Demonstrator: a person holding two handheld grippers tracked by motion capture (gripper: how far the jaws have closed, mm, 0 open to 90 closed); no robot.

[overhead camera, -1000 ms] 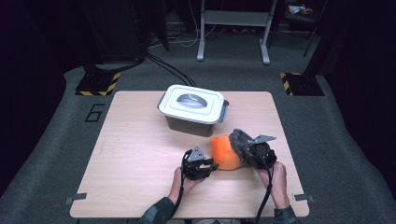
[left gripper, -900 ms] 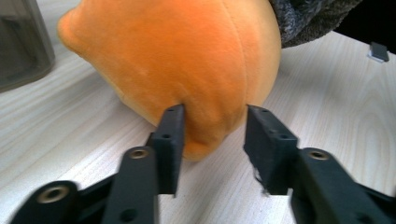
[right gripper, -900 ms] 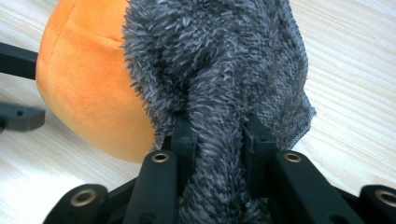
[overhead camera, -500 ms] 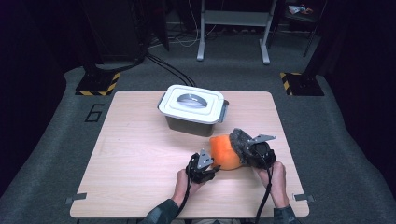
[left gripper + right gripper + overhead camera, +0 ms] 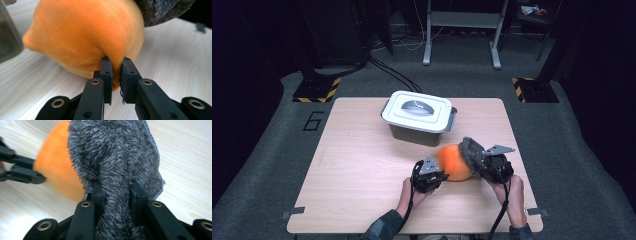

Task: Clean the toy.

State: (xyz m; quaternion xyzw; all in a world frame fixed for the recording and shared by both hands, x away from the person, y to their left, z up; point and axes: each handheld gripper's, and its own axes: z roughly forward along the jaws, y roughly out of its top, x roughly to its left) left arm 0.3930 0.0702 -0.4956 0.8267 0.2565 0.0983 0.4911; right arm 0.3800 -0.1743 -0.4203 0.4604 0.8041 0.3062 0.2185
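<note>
a pale wooden table [image 5: 362, 165] stands on grey carpet in a dark room, with a person's forearms coming in from its near edge. toward the far middle of the table sits a grey plastic box [image 5: 419, 122] with a white clip-on lid, turned a little askew and well apart from the hands. near the front right of the table, between the two hands, lies the plush toy [image 5: 462, 159]: a rounded, bright orange body of short, smooth velvety pile with stitched seams running over its dome, paler along its underside where it rests on the wood. against its right end sits a shaggy dark grey part [image 5: 117, 152] of long, tufted fibres, ending in a thin raw edge.

the left gripper [image 5: 116, 72] has just been closing its jaws, and they now pinch a small fold of the orange fabric low on the toy's near side, the two black pads almost meeting with the cloth bunched between them. the right gripper [image 5: 117, 200] is clamped on the grey shaggy part, a thick wad of pile squeezed between its pads. seen from above, the left gripper [image 5: 428, 175] and the right gripper [image 5: 493, 166] flank the toy, each touching it.
</note>
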